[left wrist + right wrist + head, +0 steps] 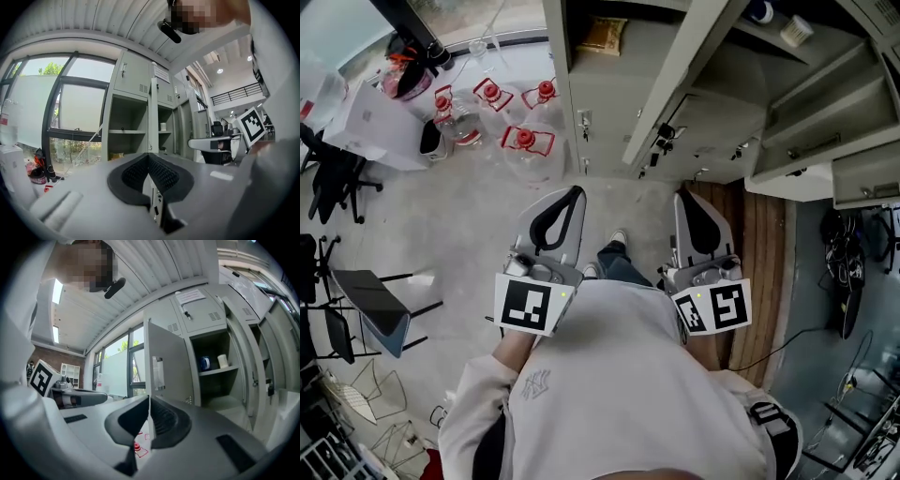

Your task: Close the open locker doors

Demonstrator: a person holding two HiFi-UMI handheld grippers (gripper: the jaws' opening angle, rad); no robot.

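Both claws are shut. My left claw (574, 192) has its jaws pressed together at the tip with nothing between them. It sits low in the middle of the head view and points up at the lockers. My right claw (682, 197) is just to its right, also closed and empty. Neither claw touches a locker.

The grey lockers (609, 103) fill the top of the head view. One open door (670, 84) sticks out from the top middle, with its thin edge toward me. More open doors (825, 112) hang out at the upper right.

In the left gripper view, the left claw (149, 157) points at the edge of an open door (153, 117) in the middle of the frame. In the right gripper view, the right claw (148, 399) sits under an open door (164, 366) just left of the middle.

The grey floor (459, 234) takes up the left side of the head view. Clear jugs with red caps (525, 141) stand on it at the upper left, near the lockers.

On a locker shelf at the right of the right gripper view are a blue thing (205, 363) and a white cup (222, 360), side by side.
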